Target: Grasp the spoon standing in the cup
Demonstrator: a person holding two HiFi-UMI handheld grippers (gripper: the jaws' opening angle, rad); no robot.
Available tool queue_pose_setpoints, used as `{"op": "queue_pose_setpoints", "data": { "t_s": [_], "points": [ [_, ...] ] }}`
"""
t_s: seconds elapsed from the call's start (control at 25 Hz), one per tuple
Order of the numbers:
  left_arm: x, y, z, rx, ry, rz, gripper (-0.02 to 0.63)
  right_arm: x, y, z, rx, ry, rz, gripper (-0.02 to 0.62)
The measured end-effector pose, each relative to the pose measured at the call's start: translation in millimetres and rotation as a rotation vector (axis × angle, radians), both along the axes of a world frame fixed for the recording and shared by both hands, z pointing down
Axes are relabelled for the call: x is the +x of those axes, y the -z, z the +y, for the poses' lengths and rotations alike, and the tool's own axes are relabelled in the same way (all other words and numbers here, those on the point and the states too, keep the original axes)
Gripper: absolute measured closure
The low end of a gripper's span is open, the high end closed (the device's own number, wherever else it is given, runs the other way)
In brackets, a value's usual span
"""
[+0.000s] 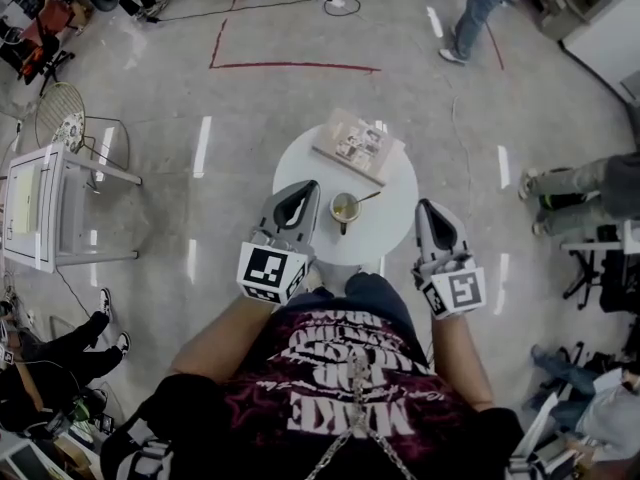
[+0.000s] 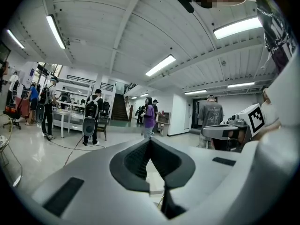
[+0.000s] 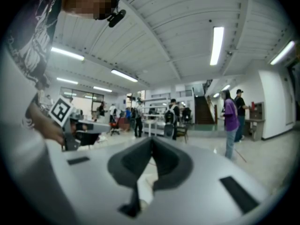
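— Where's the spoon [image 1: 367, 198]?
— Propped in the cup [image 1: 344, 209] on the surface [image 1: 396, 220], handle jutting right, graspable.
— Who holds it?
— Nobody: left gripper [image 1: 304, 188] and right gripper [image 1: 428, 208] flank the cup, fingers closed on nothing.

Beneath you lay a glossy pale grey floor [image 1: 250, 98] that mirrored the lamps in long streaks. It was marked with thin red tape lines [image 1: 290, 65] and crossed by a black cable [image 1: 262, 7]. A small round white table [image 1: 395, 213] stood just before you, with a white metal-framed side table [image 1: 45, 203] and a wire-backed chair [image 1: 62, 116] away to your left. Overhead ran a white ribbed ceiling [image 2: 117, 27] with long fluorescent strip lights [image 2: 160, 65]. White walls [image 2: 180, 116] and a dark staircase [image 2: 121, 109] closed the far end.
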State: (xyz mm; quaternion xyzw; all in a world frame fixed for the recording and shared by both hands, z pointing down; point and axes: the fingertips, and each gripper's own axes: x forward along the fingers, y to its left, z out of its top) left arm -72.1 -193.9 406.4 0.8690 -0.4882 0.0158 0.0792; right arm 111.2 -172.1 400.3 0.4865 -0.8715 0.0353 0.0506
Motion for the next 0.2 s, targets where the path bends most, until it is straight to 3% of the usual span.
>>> {"op": "queue_pose_setpoints", "data": {
  "t_s": [0.2],
  "points": [
    [-8.6, -7.3, -1.8, -0.005, 0.002, -0.005, 0.581, -5.5, -6.1, -1.3, -0.005, -0.001, 0.008, 0.561]
  ]
}}
